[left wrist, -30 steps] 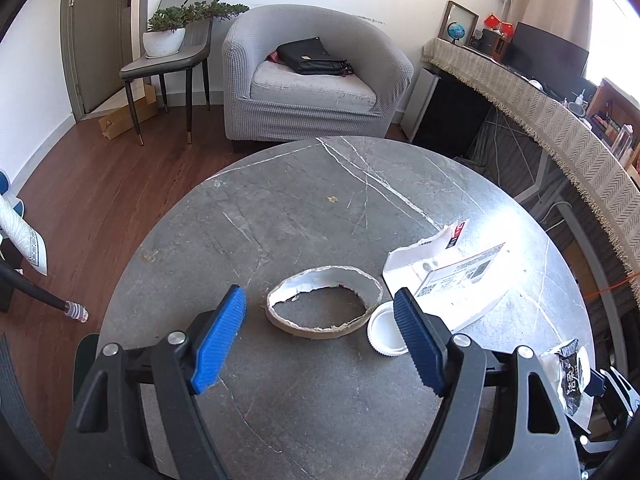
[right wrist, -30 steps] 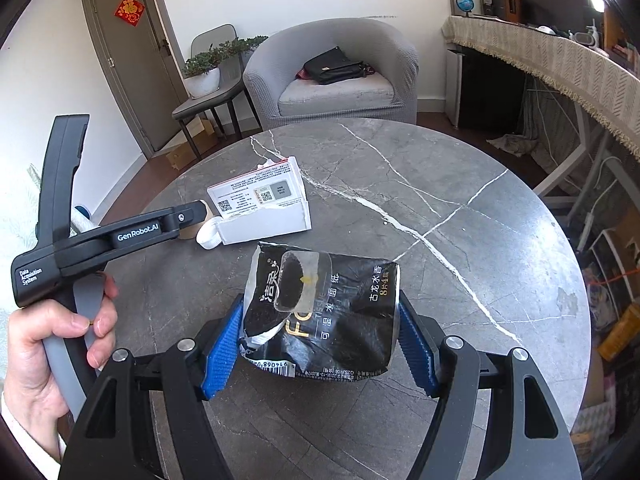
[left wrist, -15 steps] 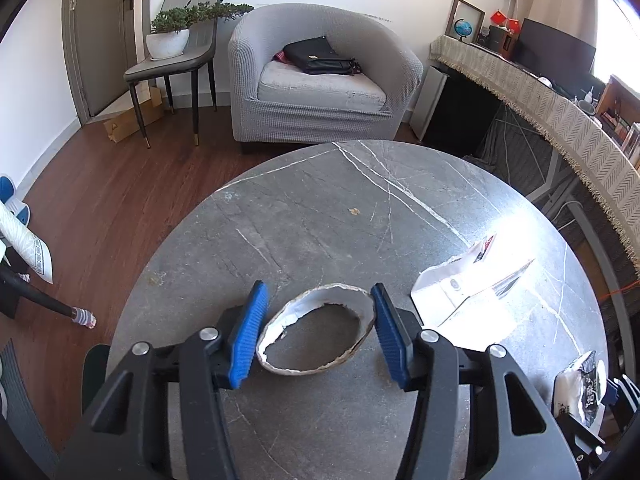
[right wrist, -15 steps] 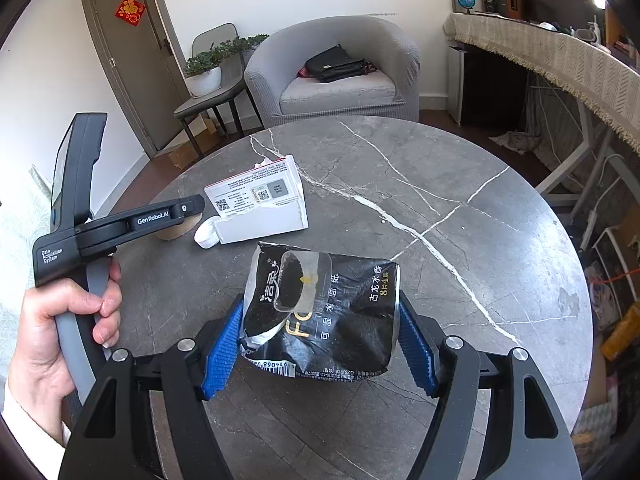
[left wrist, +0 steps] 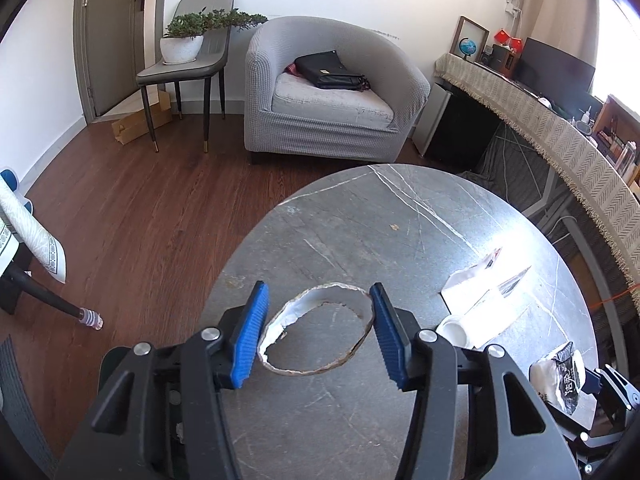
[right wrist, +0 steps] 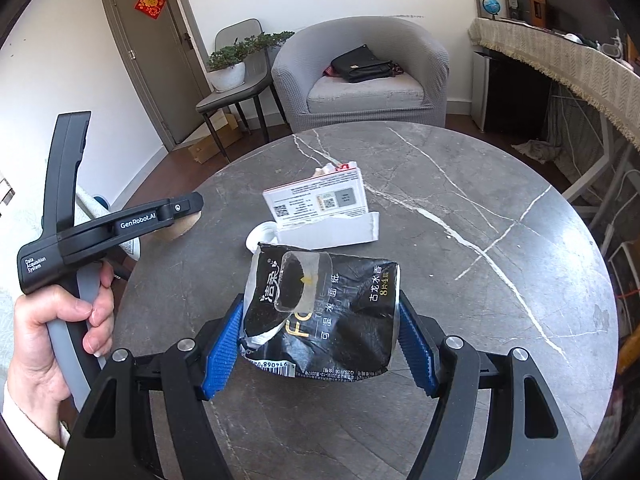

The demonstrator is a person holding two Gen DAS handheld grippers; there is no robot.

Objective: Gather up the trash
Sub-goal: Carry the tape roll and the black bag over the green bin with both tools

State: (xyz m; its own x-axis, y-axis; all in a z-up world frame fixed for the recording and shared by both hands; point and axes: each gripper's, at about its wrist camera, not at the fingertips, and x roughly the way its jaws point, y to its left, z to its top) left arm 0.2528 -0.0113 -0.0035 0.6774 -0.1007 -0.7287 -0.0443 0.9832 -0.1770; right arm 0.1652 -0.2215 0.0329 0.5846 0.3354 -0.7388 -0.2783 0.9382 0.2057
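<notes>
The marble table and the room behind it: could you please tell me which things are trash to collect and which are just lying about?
For the job:
- torn ring, clamped in the left hand-held gripper
- black tissue pack, clamped in the right hand-held gripper
- torn white box
- white lid

Just lying about:
- black bag on the armchair
- potted plant
- globe

Your left gripper (left wrist: 318, 334): clamps the torn cardboard ring (left wrist: 316, 330), lifted.
Table (left wrist: 400, 240): grey marble.
Right of ring: white box (left wrist: 484, 304), cap (left wrist: 454, 330).

Left tongs (left wrist: 318, 334) angled down, jaws clamped on load; right tongs (right wrist: 320, 346) likewise; hand (right wrist: 52, 328) gripping handle
</notes>
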